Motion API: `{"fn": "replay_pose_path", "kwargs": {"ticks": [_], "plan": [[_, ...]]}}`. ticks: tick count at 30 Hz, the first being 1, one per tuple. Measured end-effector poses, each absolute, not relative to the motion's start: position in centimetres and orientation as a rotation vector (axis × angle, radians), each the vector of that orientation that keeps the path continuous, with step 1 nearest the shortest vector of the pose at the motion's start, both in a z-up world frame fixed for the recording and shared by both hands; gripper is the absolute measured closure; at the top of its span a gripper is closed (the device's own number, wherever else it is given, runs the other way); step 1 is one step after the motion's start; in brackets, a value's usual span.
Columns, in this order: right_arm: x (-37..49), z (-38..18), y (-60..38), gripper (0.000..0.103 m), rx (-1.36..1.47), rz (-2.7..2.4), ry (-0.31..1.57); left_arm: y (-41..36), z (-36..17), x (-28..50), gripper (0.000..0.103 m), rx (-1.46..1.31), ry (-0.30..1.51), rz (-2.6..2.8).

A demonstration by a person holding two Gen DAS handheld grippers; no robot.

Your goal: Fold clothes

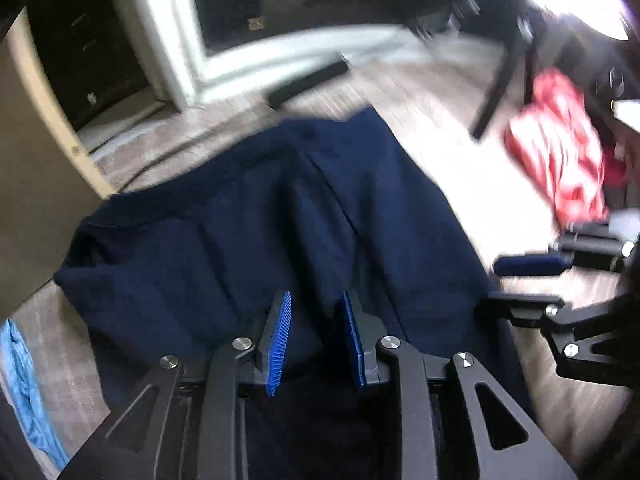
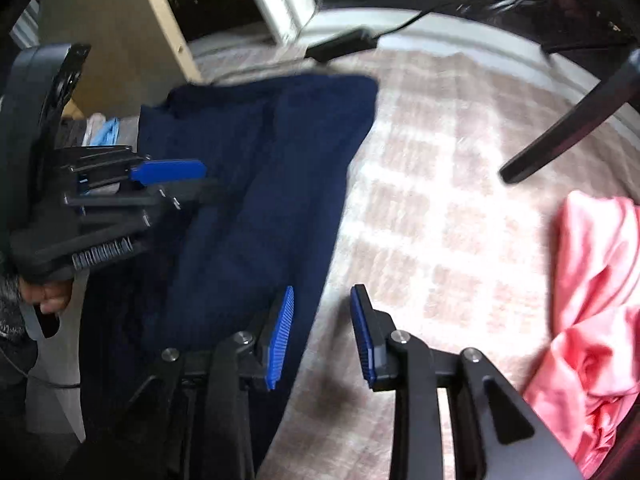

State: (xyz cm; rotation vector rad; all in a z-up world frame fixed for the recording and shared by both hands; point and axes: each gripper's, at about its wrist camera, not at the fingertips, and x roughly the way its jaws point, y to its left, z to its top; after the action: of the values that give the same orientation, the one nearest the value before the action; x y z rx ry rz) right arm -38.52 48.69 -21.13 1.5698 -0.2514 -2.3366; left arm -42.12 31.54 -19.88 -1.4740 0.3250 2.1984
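Blue ribbed pads of the left gripper (image 1: 316,340) stood nearest the lens, a gap between them, both poised over the near end of the navy garment (image 1: 260,232) with no cloth pinched in that gap as far as the blurred picture showed. That garment lay spread on the pale checked rug (image 2: 432,216), a long crease running down its middle and its right side lying as a narrower panel, which suggested a lengthwise fold already laid in; whether more folds were due, one moment could not settle. Parted fingers centred over the near hem would suit either smoothing the cloth or taking hold of it for a crosswise fold.

From the right wrist view, the right gripper (image 2: 322,336) had its fingers apart too, straddling the garment's right edge: the left pad over navy cloth, the right pad over bare rug. That placing looked like lining up along the edge.

Only the right wrist view showed the hand (image 2: 44,296) gripping the left tool's handle, and the garment's straight right border against the rug. Only the left wrist view showed the ribbed neckline at the garment's far left and a light blue cloth (image 1: 24,384) by the rug's near left.

Further out, a pink garment (image 2: 600,320) lay crumpled near the rug's right edge, well apart from the navy one, beside a dark chair leg (image 2: 568,120).
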Motion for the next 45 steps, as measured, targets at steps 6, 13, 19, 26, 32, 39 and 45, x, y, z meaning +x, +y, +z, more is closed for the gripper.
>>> {"fn": "replay_pose_path", "kwargs": {"ticks": [6,13,19,26,32,39,45], "plan": [[-40.9,-21.6,49.2,0.073,1.576,-2.374,-0.213,32.5,-18.7,-46.0,0.073,-1.4,0.192,2.184],[-42.7,-21.2,49.6,0.07,1.561,-2.42,-0.184,33.5,-20.2,-48.2,0.07,-1.413,0.286,2.223],[-43.0,-19.8,49.7,0.07,1.52,-2.464,-0.178,29.6,-15.3,-44.6,0.072,-1.318,0.233,2.261],[-37.8,-16.4,48.2,0.066,1.398,-2.363,-0.269,22.3,-7.9,-35.7,0.07,-1.199,0.222,2.319],[-33.4,-16.7,46.1,0.058,1.413,-2.327,-0.239,16.5,-7.4,-28.0,0.07,-1.272,0.15,2.335],[-33.5,-18.3,42.1,0.058,1.44,-2.297,-0.152,14.9,-12.9,-22.3,0.07,-1.436,0.047,2.262],[-36.2,-18.6,37.7,0.058,1.414,-2.275,-0.066,16.3,-16.4,-20.8,0.07,-1.492,0.088,2.232]]}}
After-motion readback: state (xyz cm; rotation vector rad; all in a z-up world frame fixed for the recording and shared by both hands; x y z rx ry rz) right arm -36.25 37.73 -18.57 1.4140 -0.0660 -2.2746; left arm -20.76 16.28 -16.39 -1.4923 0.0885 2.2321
